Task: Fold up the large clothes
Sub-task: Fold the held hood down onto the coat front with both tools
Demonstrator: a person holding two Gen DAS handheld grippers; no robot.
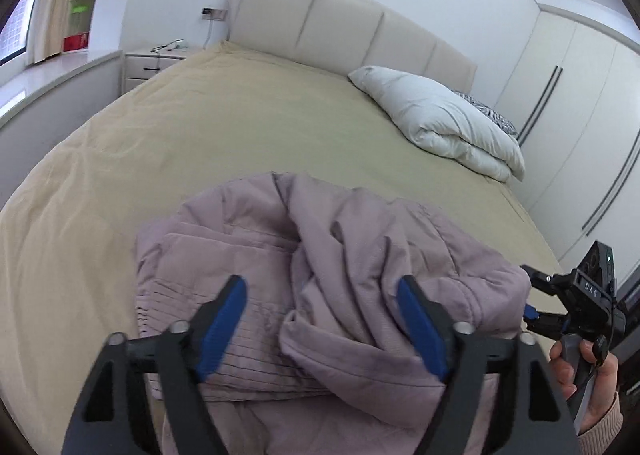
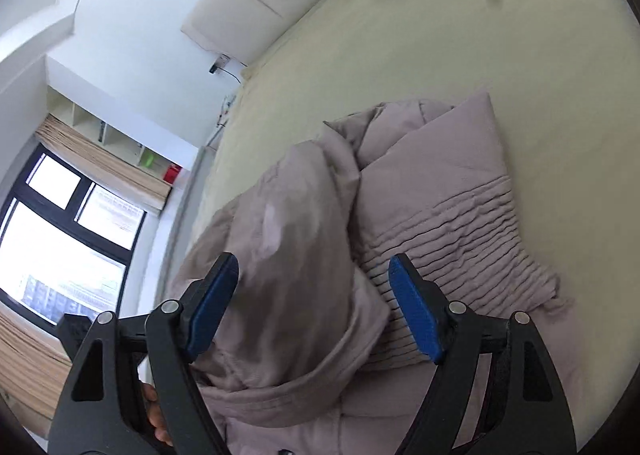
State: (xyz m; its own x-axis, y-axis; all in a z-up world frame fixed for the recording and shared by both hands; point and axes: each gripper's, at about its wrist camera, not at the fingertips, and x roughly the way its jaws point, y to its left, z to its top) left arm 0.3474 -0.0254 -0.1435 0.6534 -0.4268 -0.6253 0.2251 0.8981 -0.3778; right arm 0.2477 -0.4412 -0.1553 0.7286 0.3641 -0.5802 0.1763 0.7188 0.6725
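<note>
A mauve padded jacket (image 1: 320, 239) lies crumpled in a loose heap on the beige bed sheet (image 1: 200, 127). My left gripper (image 1: 320, 285) hovers over its near part, jaws wide open, the blue pads clear of the fabric. In the right wrist view the jacket (image 2: 440, 195) shows a pleated panel on the right and a puffed fold on the left. My right gripper (image 2: 314, 263) stands open above that fold, holding nothing. It also appears at the jacket's right edge in the left wrist view, as the right gripper (image 1: 529, 293), held by a hand (image 1: 572, 367).
A folded white duvet (image 1: 440, 115) lies by the cream headboard (image 1: 340, 23). A nightstand (image 1: 152, 67) stands at the bed's far left corner and a white wardrobe (image 1: 580, 115) along the right side. A window (image 2: 60, 235) is beyond the bed's other side.
</note>
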